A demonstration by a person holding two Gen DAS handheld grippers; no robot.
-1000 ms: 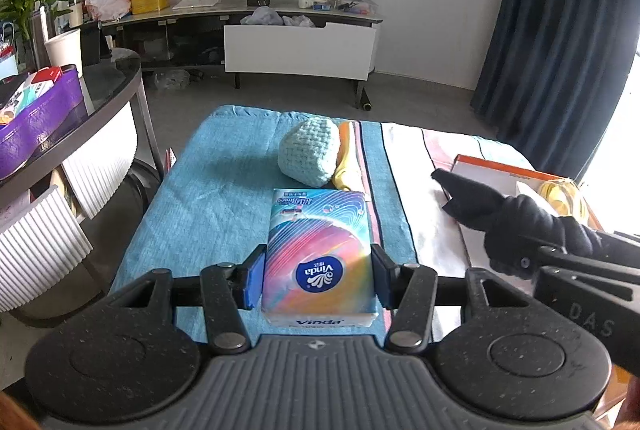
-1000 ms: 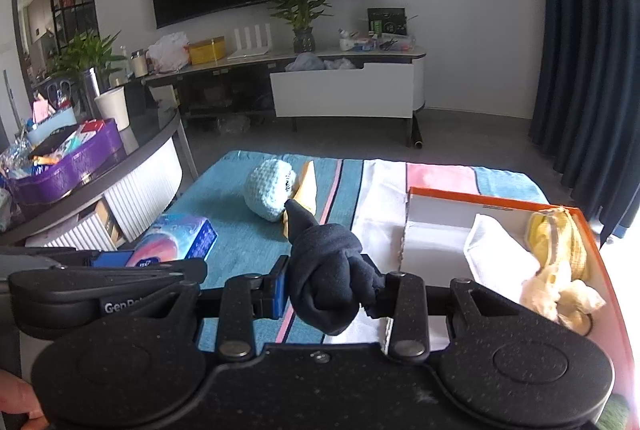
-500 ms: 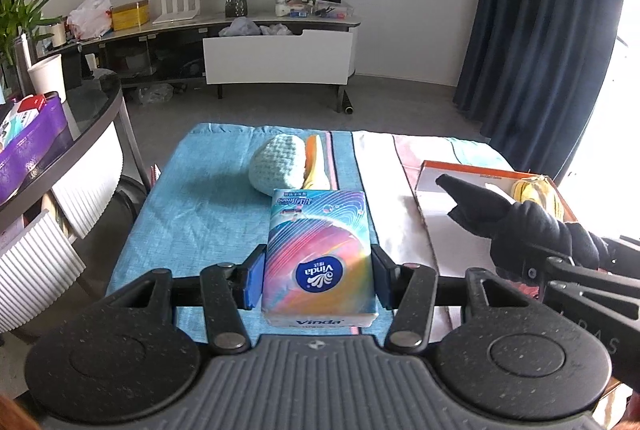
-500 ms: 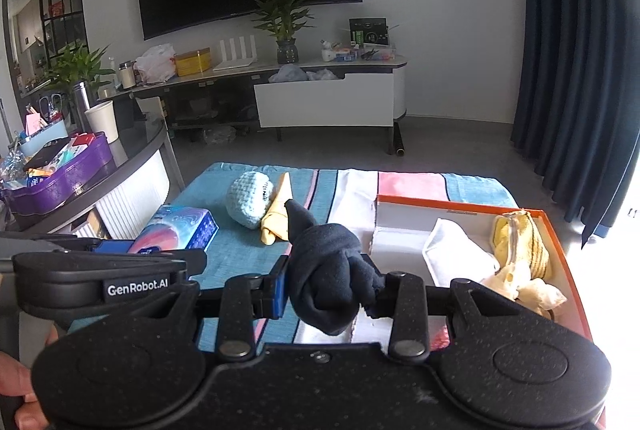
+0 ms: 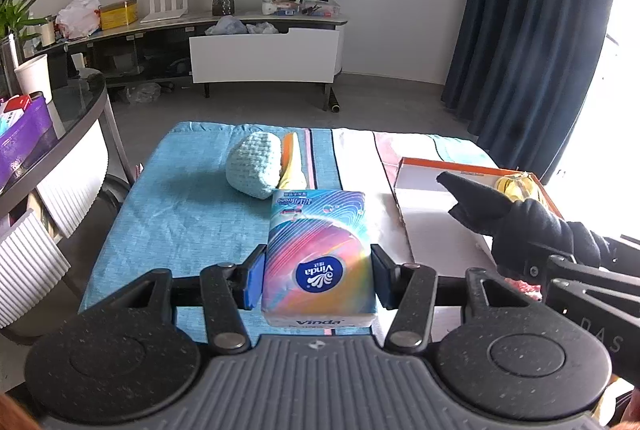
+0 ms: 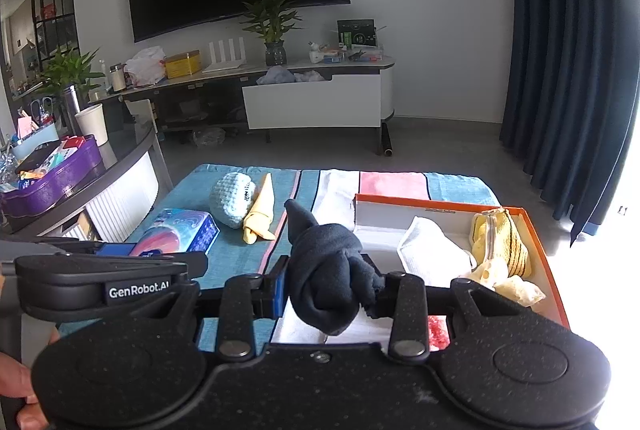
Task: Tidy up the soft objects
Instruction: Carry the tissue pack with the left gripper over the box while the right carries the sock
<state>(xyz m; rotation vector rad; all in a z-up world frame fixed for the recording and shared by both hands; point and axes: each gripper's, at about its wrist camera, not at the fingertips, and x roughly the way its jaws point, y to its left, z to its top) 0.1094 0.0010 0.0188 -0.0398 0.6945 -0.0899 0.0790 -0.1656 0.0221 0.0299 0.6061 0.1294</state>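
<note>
My left gripper [image 5: 318, 280] is shut on a colourful Vinda tissue pack [image 5: 320, 246] and holds it above the striped cloth. The pack also shows in the right wrist view [image 6: 176, 236]. My right gripper [image 6: 330, 290] is shut on a knotted dark sock [image 6: 328, 270], held near the left edge of the orange-rimmed box [image 6: 536, 242]; the sock also shows in the left wrist view [image 5: 516, 226]. The box holds a white cloth [image 6: 432, 254] and yellow soft items [image 6: 500, 238]. A light blue knitted pouch [image 5: 252, 170] and a yellow cloth [image 5: 292, 166] lie on the table.
The table is covered by a teal, white and pink striped cloth [image 5: 180, 210]. A dark glass side table [image 6: 128, 154] with a purple tray [image 6: 60, 178] stands to the left. A TV stand [image 5: 260, 46] and dark curtains [image 5: 520, 30] are behind.
Both grippers have risen and drawn back a little from the table, each still holding its object. The view now takes in more of the box and the room.
</note>
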